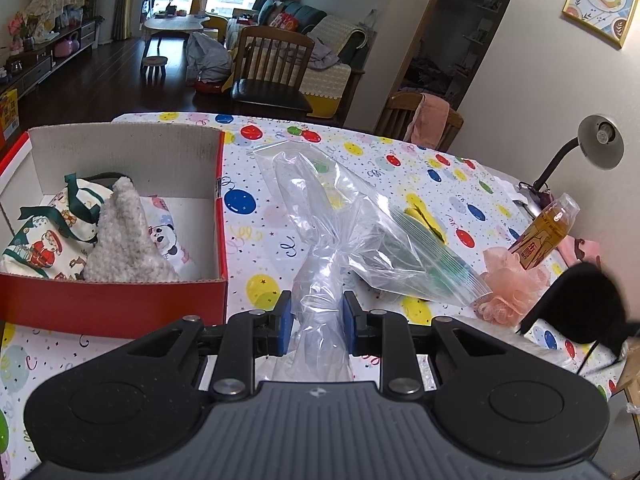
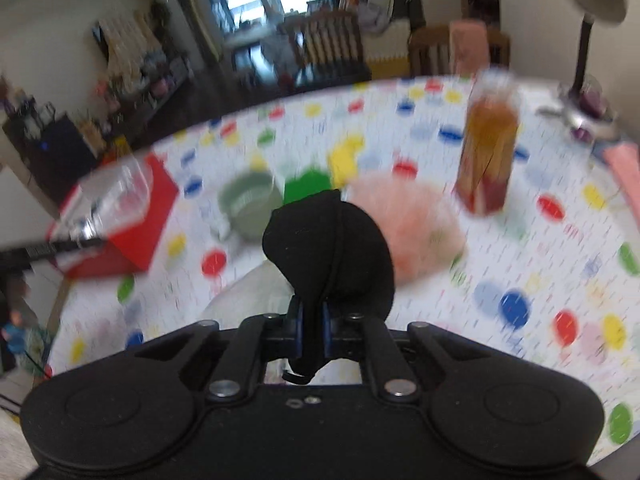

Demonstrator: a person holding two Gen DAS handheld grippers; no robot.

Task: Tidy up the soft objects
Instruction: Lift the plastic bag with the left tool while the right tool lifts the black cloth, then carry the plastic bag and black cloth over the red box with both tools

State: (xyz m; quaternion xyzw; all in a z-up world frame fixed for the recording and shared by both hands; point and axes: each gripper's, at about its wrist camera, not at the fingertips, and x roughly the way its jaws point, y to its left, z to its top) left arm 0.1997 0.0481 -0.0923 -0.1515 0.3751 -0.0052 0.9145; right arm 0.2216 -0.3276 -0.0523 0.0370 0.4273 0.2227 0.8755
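My left gripper (image 1: 316,314) is clamped on the gathered neck of a clear bag (image 1: 352,216); its blue pads (image 1: 285,328) press the plastic from both sides, and the rest of the bag lies spread across the middle of the table (image 1: 264,184), its zip edge towards the right side. My right gripper (image 2: 313,330) is pinched tight on a black cloth (image 2: 332,248), which bulges up and forward out of the jaws; that view is blurred, so the cloth's shape is all I can tell. From the left wrist the same cloth shows at the right edge, above the table.

A red box (image 1: 120,304) stands at the table's left edge, just beside my left gripper. Inside it lie a Santa-print pouch (image 1: 44,240), a fuzzy grey cloth (image 1: 128,240) and a panda-print piece (image 1: 168,236), packed touching each other. Near the right edge a pink puff (image 1: 512,284) rests on the table, with an amber bottle (image 1: 540,236) just behind it.
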